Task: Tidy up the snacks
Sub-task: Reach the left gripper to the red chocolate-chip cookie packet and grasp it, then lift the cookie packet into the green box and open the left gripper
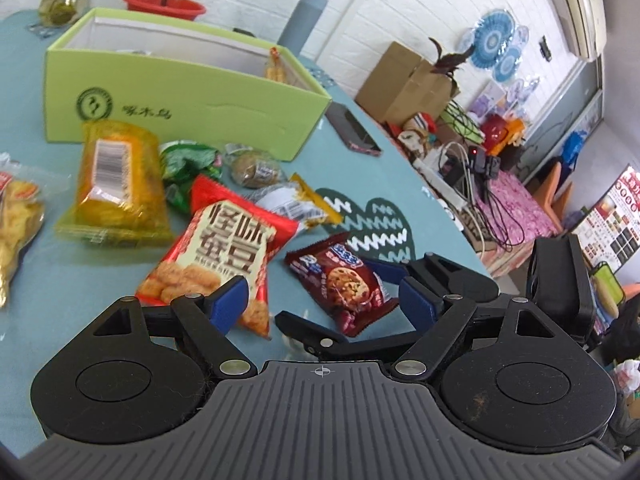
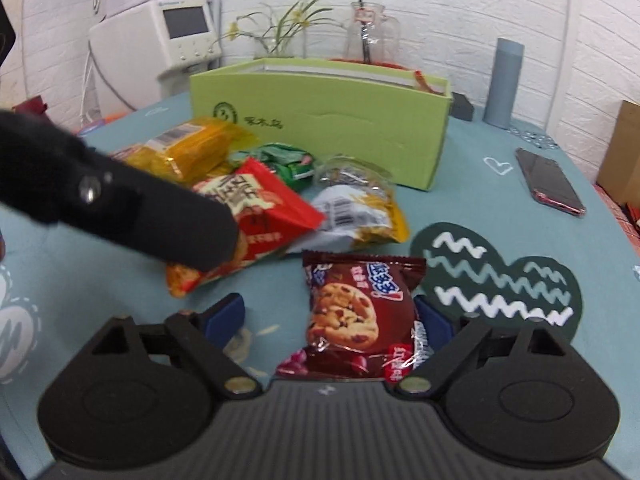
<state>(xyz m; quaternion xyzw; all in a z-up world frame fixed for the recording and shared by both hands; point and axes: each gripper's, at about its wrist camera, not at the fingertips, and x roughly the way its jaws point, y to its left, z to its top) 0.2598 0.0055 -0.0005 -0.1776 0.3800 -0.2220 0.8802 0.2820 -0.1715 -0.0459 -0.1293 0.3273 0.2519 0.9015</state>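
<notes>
We see both grippers spread wide: right gripper [image 2: 336, 316] around cookie pack [image 2: 352, 312], not pinching; left gripper [image 1: 324, 300] empty, beside it. Green box [image 2: 320, 120] behind.

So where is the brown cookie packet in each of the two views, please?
Left wrist view: the cookie packet lies low, right of centre, just left of the right-hand blue fingertip.
Right wrist view: the cookie packet lies low in the centre, between the blue fingertips.
Shared landmark: the green box stands behind the snacks in both.
</notes>
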